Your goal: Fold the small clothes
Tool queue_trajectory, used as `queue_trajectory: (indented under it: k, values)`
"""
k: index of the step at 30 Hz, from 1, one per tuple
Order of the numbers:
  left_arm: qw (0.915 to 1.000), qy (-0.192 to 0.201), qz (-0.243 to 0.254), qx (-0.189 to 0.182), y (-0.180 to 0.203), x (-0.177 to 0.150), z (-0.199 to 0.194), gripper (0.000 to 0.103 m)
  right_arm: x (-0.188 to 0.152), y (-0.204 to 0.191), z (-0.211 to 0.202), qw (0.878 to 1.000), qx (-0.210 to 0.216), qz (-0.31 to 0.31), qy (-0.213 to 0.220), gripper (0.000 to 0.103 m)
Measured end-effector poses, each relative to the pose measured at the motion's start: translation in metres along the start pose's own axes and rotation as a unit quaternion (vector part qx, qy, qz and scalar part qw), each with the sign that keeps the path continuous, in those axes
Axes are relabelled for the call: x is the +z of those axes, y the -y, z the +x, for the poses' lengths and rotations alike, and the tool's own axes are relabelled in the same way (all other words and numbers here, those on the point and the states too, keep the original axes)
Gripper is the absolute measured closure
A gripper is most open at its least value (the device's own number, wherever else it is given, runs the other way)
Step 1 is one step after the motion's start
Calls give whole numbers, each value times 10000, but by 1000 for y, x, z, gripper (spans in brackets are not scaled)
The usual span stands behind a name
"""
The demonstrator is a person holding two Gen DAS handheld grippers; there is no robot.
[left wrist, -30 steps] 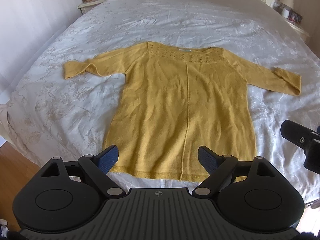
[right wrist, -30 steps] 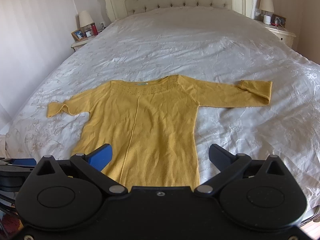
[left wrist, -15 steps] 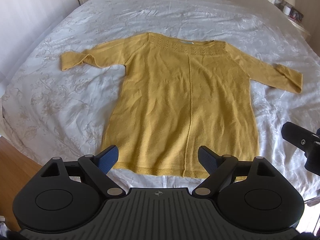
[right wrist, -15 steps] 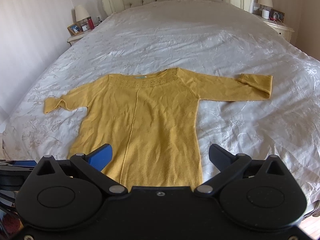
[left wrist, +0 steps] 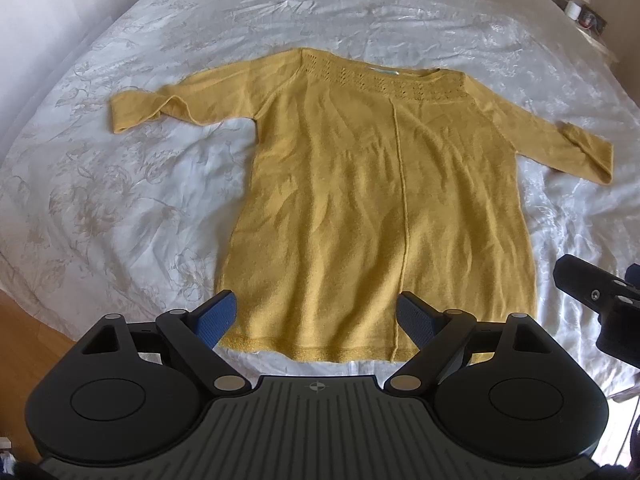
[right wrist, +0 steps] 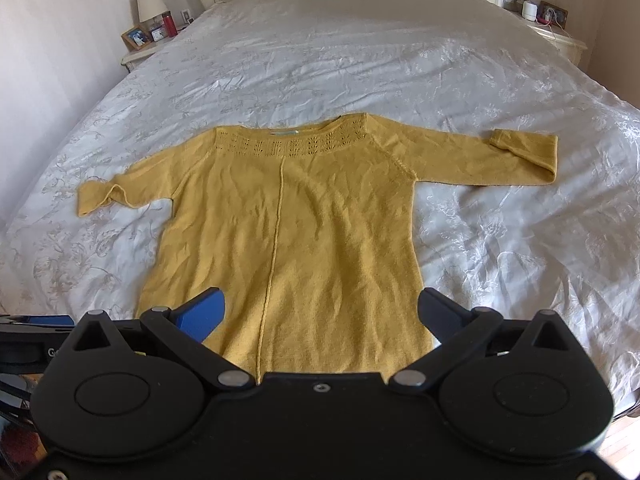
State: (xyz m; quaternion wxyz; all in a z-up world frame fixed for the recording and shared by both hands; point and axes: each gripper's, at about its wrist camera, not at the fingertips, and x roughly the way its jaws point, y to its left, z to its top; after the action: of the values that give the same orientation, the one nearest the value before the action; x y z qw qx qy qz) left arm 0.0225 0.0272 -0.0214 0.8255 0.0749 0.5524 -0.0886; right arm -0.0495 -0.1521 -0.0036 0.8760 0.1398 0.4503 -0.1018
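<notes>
A yellow sweater [left wrist: 384, 200] is lying flat on the bed [left wrist: 120, 208], sleeves spread, hem nearest both tools. The left gripper [left wrist: 316, 314] and right gripper [right wrist: 320, 308] are hovering above that hem, jaws spread wide and gripping nothing. For a clean fold, each should probably be pinching one hem corner, lifting evenly toward the neckline.

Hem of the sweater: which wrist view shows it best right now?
Left wrist: the hem shows across most of its width between the open left gripper. In the right wrist view the open right gripper body hides it; only the sweater above shows.
</notes>
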Motion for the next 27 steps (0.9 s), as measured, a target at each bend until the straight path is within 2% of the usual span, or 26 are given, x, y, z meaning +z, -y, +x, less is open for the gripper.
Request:
queue_trajectory:
  k: [8, 12, 15, 17, 22, 25, 27]
  values:
    - [9995, -130, 235, -163, -16, 17, 19, 16, 5, -19, 21, 9995, -105, 172, -242, 1]
    - [9991, 50, 322, -271, -27, 30, 24, 16, 11, -21, 29, 9991, -203, 356, -102, 2]
    - [9976, 541, 321, -282, -34, 44, 16, 16, 20, -19, 25, 9980, -342, 490, 229, 2]
    - [9936, 1019, 330, -371, -35, 54, 7, 16, 27, -17, 16, 9949, -551, 557, 634, 2]
    - [9720, 2232, 305, -671, -31, 81, -20, 15, 53, 1, -8, 9773, -1026, 744, 1701, 1]
    - [9584, 2692, 136, -937, -26, 94, -24, 15, 69, 19, -4, 9690, -1223, 920, 1940, 1]
    - [9514, 2858, -29, -1144, -21, 101, -21, 15, 80, 34, 7, 9691, -1269, 975, 1876, 1]
